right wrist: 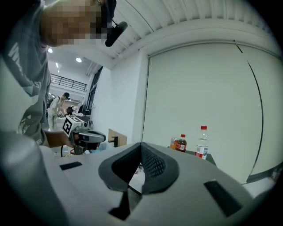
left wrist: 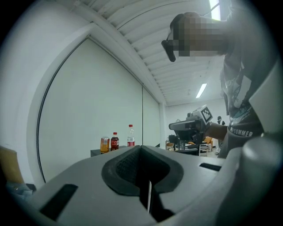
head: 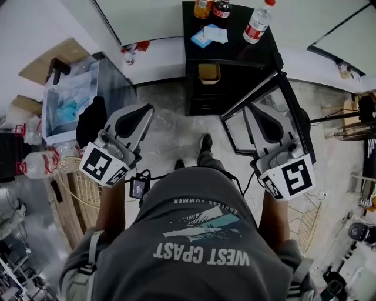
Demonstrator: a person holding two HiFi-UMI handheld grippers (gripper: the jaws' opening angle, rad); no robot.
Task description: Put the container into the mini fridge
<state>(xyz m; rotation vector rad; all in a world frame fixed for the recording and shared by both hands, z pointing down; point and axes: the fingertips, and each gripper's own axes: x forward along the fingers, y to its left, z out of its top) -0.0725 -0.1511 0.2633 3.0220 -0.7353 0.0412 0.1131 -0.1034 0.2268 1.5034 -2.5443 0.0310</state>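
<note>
**A:** What lies ahead of the claws?

**B:** A squat black mini fridge [head: 235, 50], well beyond both tips. Its glass door with a black frame [head: 254, 96] is swung open towards the right claw [head: 261, 113], which overlaps it in the head view. The left claw [head: 141, 113] is off to the other side, clear of door and cabinet.

**A:** Is either claw carrying anything?

**B:** No. Each gripper view shows the dark pads pressed together with nothing pinched between them. Both claws are raised and point roughly level.

**A:** And the container?

**B:** A small tan open-topped tub [head: 209, 73] sits on a shelf inside the fridge. It is ahead of the gap between the two claws, well apart from both and somewhat nearer the right one. From how it lies, I judge the placing done, with only the door left open.

**A:** How would it handle if it needed shifting?

**B:** It looks like thin plastic, so probably light and fairly stiff, though the walls may flex under a hard squeeze. Whether it holds anything is too small to tell. I would pinch one side wall just below the rim, one pad inside and one outside, and keep it upright.

**A:** Anything smaller nearby?

**B:** On the fridge top, beyond the tub, stand a clear red-capped water bottle [head: 257, 22], a dark cola bottle [head: 221, 8] and an orange drink bottle [head: 202, 7].
</note>
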